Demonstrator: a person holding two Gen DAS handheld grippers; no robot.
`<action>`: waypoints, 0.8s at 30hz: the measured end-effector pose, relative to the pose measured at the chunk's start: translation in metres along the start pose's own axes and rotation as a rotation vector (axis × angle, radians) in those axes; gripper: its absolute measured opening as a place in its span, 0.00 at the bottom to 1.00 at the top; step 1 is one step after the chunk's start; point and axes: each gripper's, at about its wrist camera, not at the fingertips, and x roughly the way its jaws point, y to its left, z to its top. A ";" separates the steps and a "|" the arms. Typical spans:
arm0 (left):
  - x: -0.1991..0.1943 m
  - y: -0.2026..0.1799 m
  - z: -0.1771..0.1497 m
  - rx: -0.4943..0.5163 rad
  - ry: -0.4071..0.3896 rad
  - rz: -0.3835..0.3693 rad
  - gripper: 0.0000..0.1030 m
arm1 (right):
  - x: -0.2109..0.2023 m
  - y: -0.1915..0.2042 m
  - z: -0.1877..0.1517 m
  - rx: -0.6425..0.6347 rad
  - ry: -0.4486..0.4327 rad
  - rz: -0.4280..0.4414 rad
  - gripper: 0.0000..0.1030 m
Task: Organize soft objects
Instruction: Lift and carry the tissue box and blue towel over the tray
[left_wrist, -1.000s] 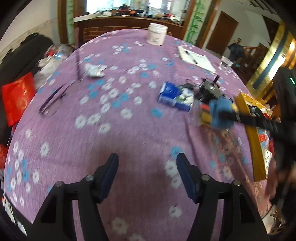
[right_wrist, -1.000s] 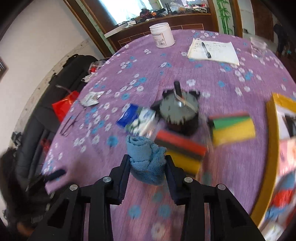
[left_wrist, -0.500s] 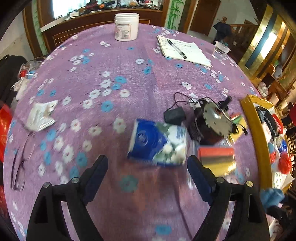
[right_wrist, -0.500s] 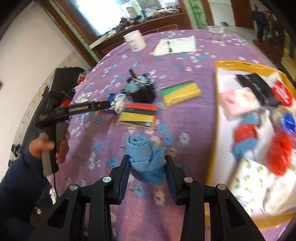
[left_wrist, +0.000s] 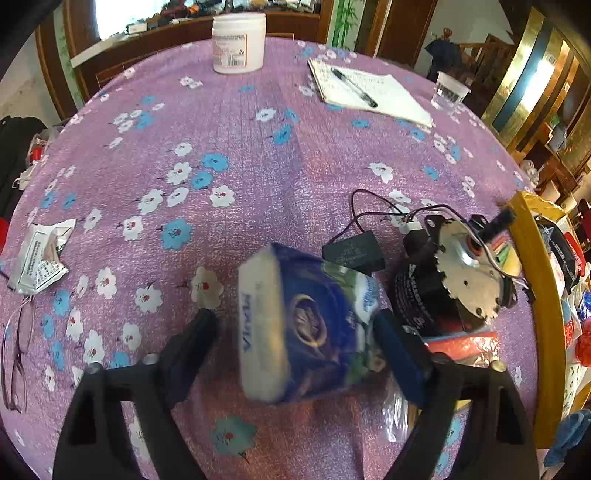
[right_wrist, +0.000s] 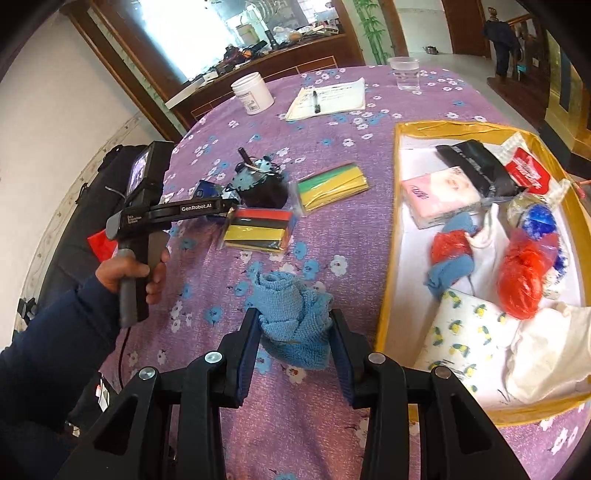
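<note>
I'm working over a round table (left_wrist: 240, 155) in purple floral cloth. Next biggest is one yellow-rimmed tray (right_wrist: 388, 236) on my right, holding a pile of soft stuff: a pink tissue pack, a lemon-print pack, a black pouch, red plastic bags and a cream cloth bag.

One motor (left_wrist: 454, 280), black with a toothed metal disc, sits beside the blue tissue pack (left_wrist: 306, 328). Two sponge packs (right_wrist: 332, 186) lie flat on the cloth.

My left gripper (left_wrist: 295, 328) is spread wide around the tissue pack, a soft plastic-wrapped brick with its long axis pointing away from me, tilted a bit left. I can't tell if the pads touch it.

My right gripper (right_wrist: 293, 328) is clamped on one bunched blue terry towel (right_wrist: 291, 317), standing upright, just beside the tray's rim.
</note>
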 end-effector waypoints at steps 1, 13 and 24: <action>-0.004 -0.001 -0.004 0.004 -0.010 -0.015 0.59 | 0.002 0.002 0.001 -0.003 0.003 0.003 0.39; -0.074 -0.005 -0.108 -0.059 0.037 -0.231 0.32 | 0.051 0.023 0.003 -0.060 0.106 0.059 0.39; -0.102 -0.010 -0.140 -0.132 0.062 -0.208 0.66 | 0.060 0.022 0.001 -0.083 0.157 0.064 0.41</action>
